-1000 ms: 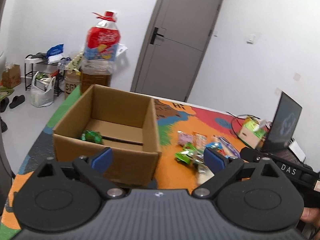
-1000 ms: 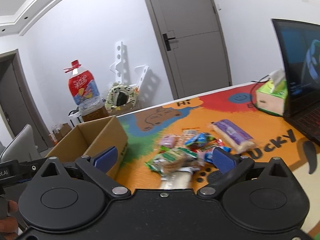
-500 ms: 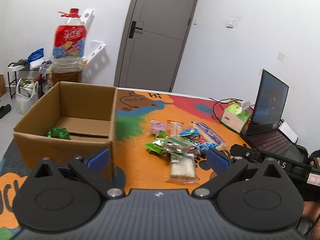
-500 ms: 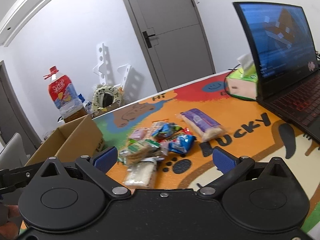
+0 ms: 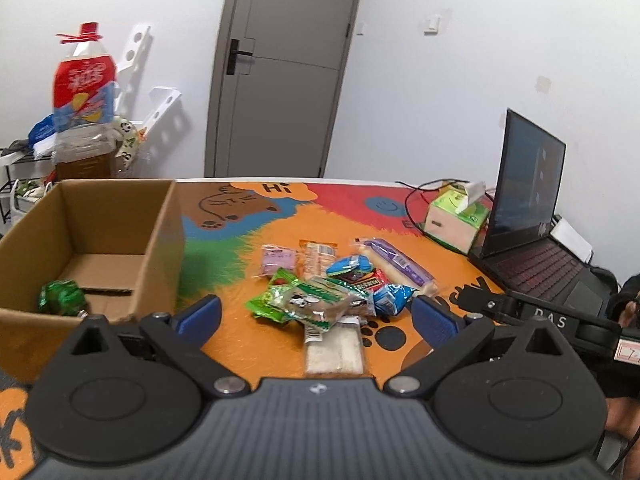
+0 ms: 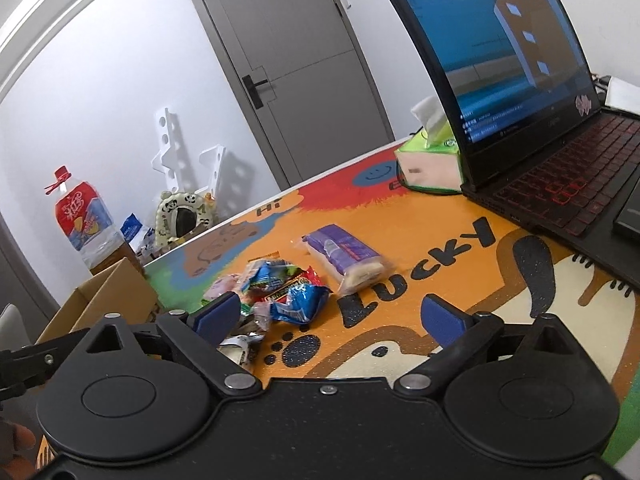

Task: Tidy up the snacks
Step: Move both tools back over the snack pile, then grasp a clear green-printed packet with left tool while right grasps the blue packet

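Clear-wrapped white wafer pack (image 5: 334,350) lies lengthwise dead ahead of the empty, wide-apart left gripper (image 5: 316,314), nearest the mat's front edge; the equally spread right gripper (image 6: 332,316) sits farther right.

**Table surface and contents**

A table (image 5: 352,216) with a multicoloured cartoon mat is carrying everything. A cardboard box (image 5: 160,248) is sitting at its left side. A pile of snack packets (image 5: 332,292) is lying mid-table. A tissue box (image 5: 456,220) and open laptop (image 5: 532,240) are occupying the right side, touching.
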Demonstrator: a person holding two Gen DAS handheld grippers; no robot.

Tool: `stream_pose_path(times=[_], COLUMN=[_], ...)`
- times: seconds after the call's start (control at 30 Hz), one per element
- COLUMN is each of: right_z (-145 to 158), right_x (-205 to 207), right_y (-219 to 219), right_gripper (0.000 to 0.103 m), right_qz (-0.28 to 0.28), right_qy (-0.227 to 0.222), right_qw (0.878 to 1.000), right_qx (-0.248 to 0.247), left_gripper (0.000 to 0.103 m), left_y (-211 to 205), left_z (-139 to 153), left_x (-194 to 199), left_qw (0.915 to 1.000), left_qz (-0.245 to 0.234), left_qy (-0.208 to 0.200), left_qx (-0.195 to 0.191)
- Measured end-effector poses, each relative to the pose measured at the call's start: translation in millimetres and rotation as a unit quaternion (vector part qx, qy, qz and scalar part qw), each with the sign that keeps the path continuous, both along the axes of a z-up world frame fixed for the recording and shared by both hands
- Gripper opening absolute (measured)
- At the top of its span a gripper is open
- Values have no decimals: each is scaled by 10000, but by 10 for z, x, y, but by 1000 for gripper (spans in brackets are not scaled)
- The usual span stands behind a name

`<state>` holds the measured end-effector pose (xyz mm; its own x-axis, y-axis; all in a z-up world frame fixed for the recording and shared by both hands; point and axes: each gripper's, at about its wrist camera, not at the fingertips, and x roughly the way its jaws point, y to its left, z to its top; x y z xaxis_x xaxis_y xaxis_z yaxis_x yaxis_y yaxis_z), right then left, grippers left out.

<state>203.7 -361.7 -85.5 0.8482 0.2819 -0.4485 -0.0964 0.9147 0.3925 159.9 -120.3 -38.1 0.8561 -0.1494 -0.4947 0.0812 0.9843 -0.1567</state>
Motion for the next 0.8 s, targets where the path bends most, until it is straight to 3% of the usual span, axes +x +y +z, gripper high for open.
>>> stream_pose_path(times=[0.27, 0.8], right_z=[-97, -215], right_x=[227, 626], right_y=[-22, 177], right_gripper=[84, 75], right_qz=[72, 364], right_qy=[165, 486], right_qw=[9997, 9977], right_qx=[146, 292], left_gripper=[100, 99], left_y=[-51, -32], left_z=[-124, -451], left_x=[270, 791], left_qw=[9999, 9974], left_qz=[-34, 211], left_qy=[135, 633], left_qx=[12, -255])
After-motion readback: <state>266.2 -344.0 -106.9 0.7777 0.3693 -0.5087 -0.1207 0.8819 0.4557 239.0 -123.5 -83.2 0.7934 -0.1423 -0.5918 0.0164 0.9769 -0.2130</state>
